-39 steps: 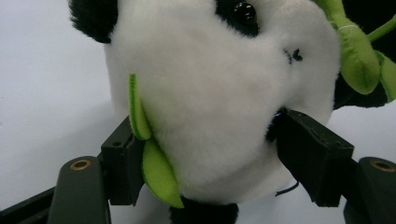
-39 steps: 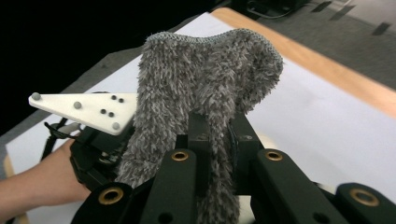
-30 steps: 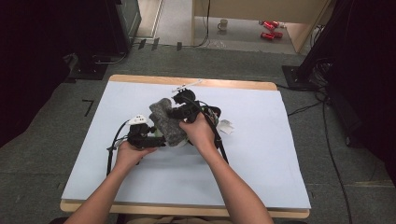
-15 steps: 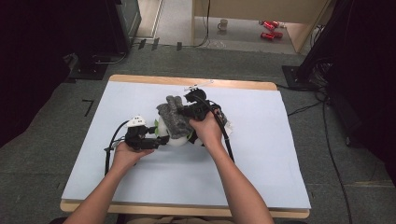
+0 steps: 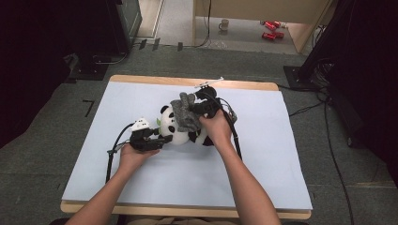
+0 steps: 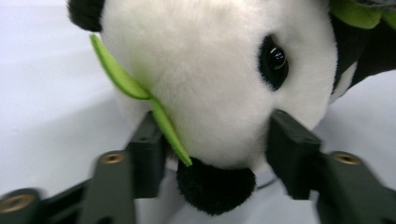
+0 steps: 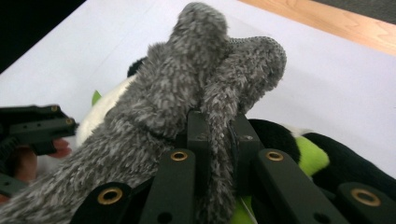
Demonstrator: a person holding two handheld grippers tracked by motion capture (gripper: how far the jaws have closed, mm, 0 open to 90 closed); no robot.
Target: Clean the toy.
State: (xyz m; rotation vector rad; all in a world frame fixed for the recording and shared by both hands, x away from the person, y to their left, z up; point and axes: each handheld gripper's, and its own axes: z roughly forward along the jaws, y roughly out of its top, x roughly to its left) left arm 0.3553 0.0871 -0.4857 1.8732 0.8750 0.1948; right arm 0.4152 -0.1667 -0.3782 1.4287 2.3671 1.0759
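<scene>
Nearest, just this side of the panda plush [image 5: 174,132]: left forearm coming in low and flat over the surface [image 5: 281,164], left hand [image 5: 131,157] wrapped around the left claw [image 5: 162,139], aimed level at the panda's head. Jaws just been closing, with the head between them; pads now against white fur on both cheeks, one jaw also trapping the green felt leaf [image 6: 121,74] by the muzzle. Panda itself lying on its side near the middle of the surface. Likely light, soft and squashy, nothing brittle; fur probably a little slippery, so better taken deep around the head or body than by an ear or the thin leaf. Over the panda's far side: right forearm reaching across, right hand [image 5: 216,126] cocked at the wrist, right claw [image 7: 218,126] tipped down toward the toy. Jaws clenched on a fold of grey fuzzy cloth [image 7: 187,93], draped over the panda's back and standing up above the claw. Limp and stretchy by the look of it, apt to slide off the fur; best pinched on a bunched fold, as here. Beyond the panda, only bare surface up to its wooden far edge.
</scene>
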